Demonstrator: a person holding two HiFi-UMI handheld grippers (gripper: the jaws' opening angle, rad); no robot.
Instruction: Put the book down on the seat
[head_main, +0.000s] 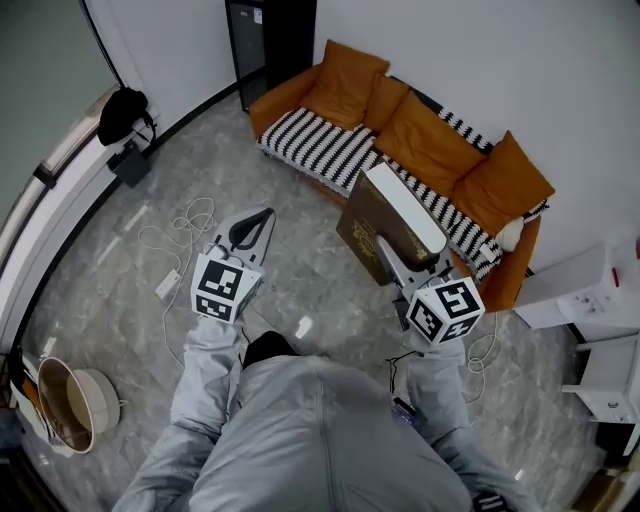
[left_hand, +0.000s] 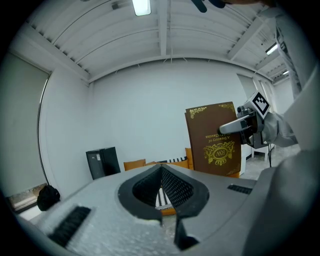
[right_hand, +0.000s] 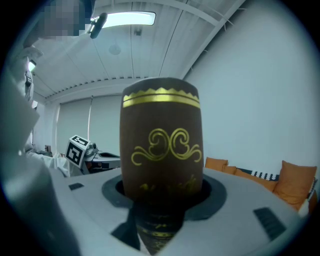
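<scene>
R gripper (head_main: 390, 256) fingers pinch brown hardcover book w/ gold ornament (head_main: 362, 222) at the spine, one finger per cover; book upright in air, near orange sofa w/ black-white striped seat cover (head_main: 318, 146), not on it. L gripper (head_main: 262, 216) fingers pressed together, nothing btwn, well apart from book.

bright even indoor light, ceiling lamp (left_hand: 141, 6) glare, fisheye-bent dark corners, sharp focus, soft shadows

Lounge-type rm w/ orange sofa (head_main: 430, 145), marble floor (head_main: 300, 255) (cables (head_main: 196, 210) lying loose).
</scene>
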